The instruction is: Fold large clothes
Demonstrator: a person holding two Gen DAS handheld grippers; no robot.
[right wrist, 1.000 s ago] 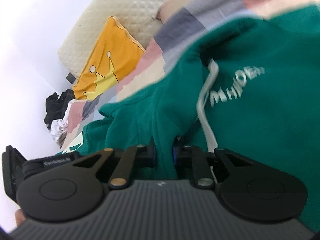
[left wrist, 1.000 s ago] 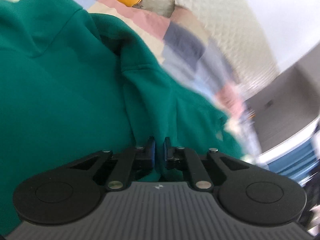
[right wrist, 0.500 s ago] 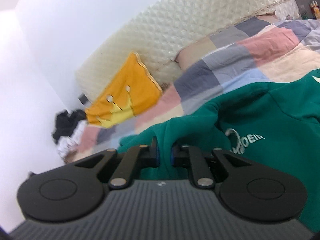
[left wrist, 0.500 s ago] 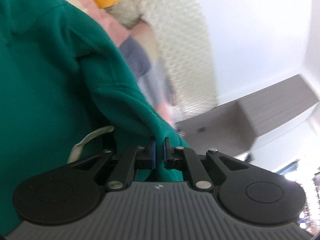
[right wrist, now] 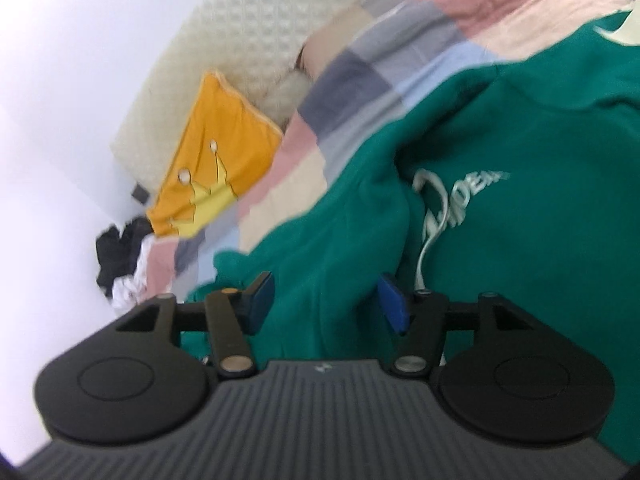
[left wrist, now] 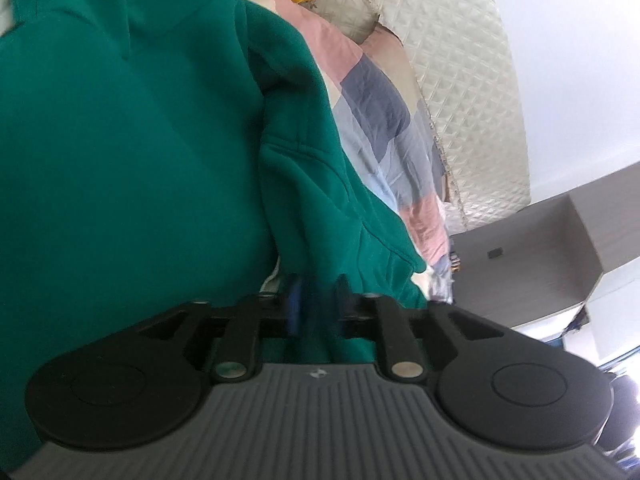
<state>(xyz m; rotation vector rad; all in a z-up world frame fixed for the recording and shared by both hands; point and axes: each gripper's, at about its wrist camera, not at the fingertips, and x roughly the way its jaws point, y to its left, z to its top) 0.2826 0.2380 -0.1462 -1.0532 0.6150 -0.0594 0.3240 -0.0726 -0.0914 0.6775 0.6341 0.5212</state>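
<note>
Right wrist view: hoodie released on the bed

My right hand-held gripper (right wrist: 326, 300) and left hand-held gripper (left wrist: 316, 300) are both opening, green hoodie (right wrist: 540, 220) cloth loose between their jaws. It lies on one patchwork quilt (right wrist: 360, 80); one yellow cushion (right wrist: 216, 168) beyond.

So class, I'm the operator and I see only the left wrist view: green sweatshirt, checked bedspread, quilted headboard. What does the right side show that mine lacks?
Observer: The right tongs are opening, with a fold of the green sweatshirt between the pads but no longer pinched.
Operator: Any print on the sweatshirt?
Observer: Yes, pale lettering on the chest, too blurred to read, with a white drawstring looping beside it.
Operator: I see only an orange corner up top. What is it?
Observer: An orange cushion with a yellow crown design, leaning against the headboard.
Operator: Anything else on the bed?
Observer: A dark and white heap of clothes beyond the cushion, by the wall.
</note>
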